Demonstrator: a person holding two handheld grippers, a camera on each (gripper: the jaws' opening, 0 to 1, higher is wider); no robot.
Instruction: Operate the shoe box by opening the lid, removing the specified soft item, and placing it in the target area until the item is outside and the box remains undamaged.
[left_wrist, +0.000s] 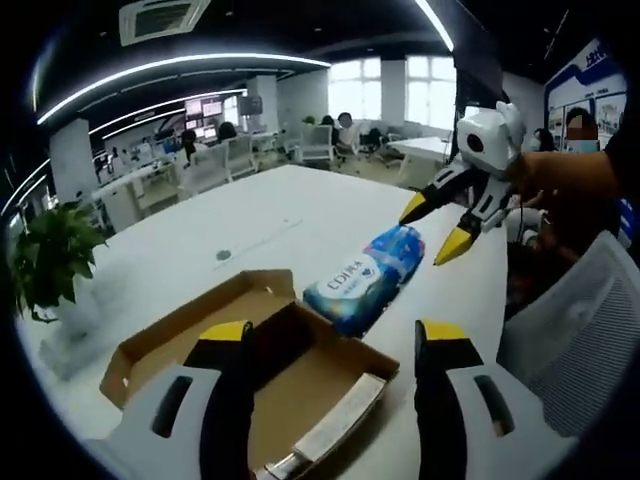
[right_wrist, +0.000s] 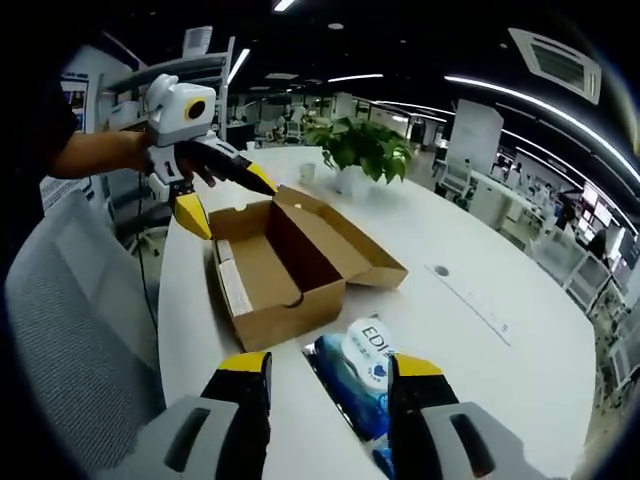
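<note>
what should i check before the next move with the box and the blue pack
1. Brown cardboard shoe box lid open: ok.
2. Box interior empty: ok, in the right gripper view.
3. Blue plastic soft pack outside the box, on the white table: ok.
4. Right claw open, straddling the pack: ok.
5. Left claw open above the box: ok.
6. Box undamaged: cannot tell for hidden sides.

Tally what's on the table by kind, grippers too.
Box, lid open: 1
Blue wipes pack, on the table beside the box: 1
Potted plant: 1
Hand-held grippers: 2, left and right, both open
Total: 5
</note>
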